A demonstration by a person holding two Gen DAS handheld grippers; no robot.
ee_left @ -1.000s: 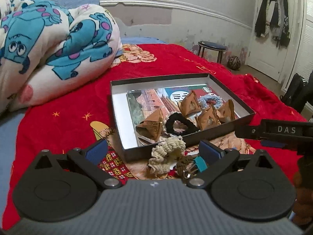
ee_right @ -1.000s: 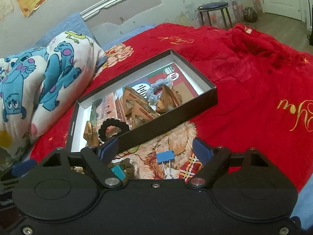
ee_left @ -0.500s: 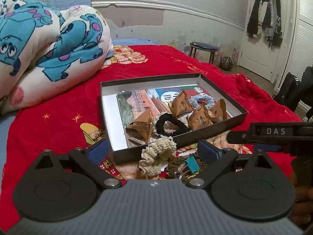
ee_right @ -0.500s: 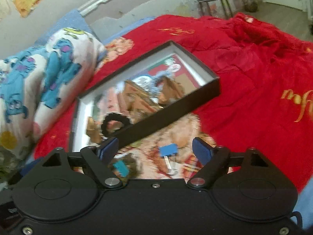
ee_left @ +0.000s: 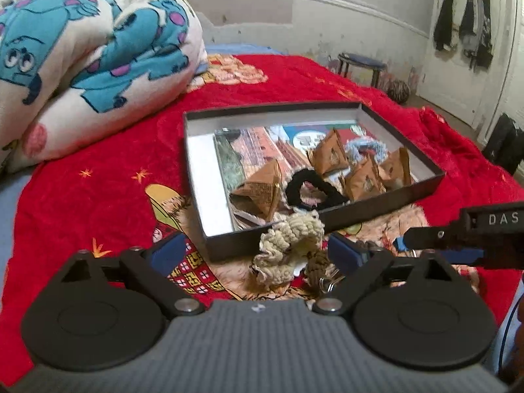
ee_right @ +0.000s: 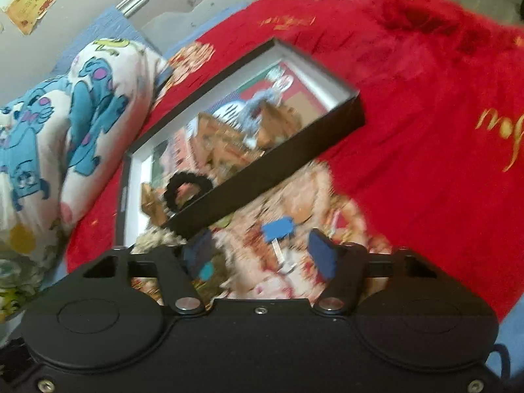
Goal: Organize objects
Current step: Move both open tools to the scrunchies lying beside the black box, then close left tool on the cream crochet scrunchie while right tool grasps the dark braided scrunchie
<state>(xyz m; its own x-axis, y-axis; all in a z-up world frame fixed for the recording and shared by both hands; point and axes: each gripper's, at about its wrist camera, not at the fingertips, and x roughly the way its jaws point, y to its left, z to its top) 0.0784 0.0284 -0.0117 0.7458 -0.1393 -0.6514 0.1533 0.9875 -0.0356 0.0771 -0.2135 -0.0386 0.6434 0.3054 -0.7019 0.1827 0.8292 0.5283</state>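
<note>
A: Which gripper is closer to the loose stuff?

B: Depends on the item. The left gripper [ee_left: 253,250] has its fingers wide apart and holds nothing. The cream knitted scrunchie [ee_left: 288,245] sits between them, just past the tips, touching the near wall of the shallow black cardboard box [ee_left: 376,204]. Its long axis runs away from the fingers and up toward the box wall, so it already lies across the closing line.

A: And the right?

B: The right gripper [ee_right: 262,253] is also spread wide and empty. The blue binder clip [ee_right: 278,229] lies on the bed between its fingers, on the near side of the box. Its blue body points toward the box and its wire handles point back at the gripper. That view is motion-blurred, so I can't read the exact handle angle.

A: Anything else outside the box?

B: A brown braided cord with metal rings [ee_left: 319,268] lies just beside the scrunchie, on the side away from the box.

A: What's in the box?

B: A black scrunchie [ee_left: 311,193], a pale blue scrunchie [ee_left: 365,147] and several tan folded paper packets [ee_left: 262,190].

A: Your call?

B: The left takes the cream scrunchie and the right takes the clip. The scrunchie is soft and should squash under the pinch. The clip is thin and lying on plush fabric, so it could be pushed down into the pile.
</note>
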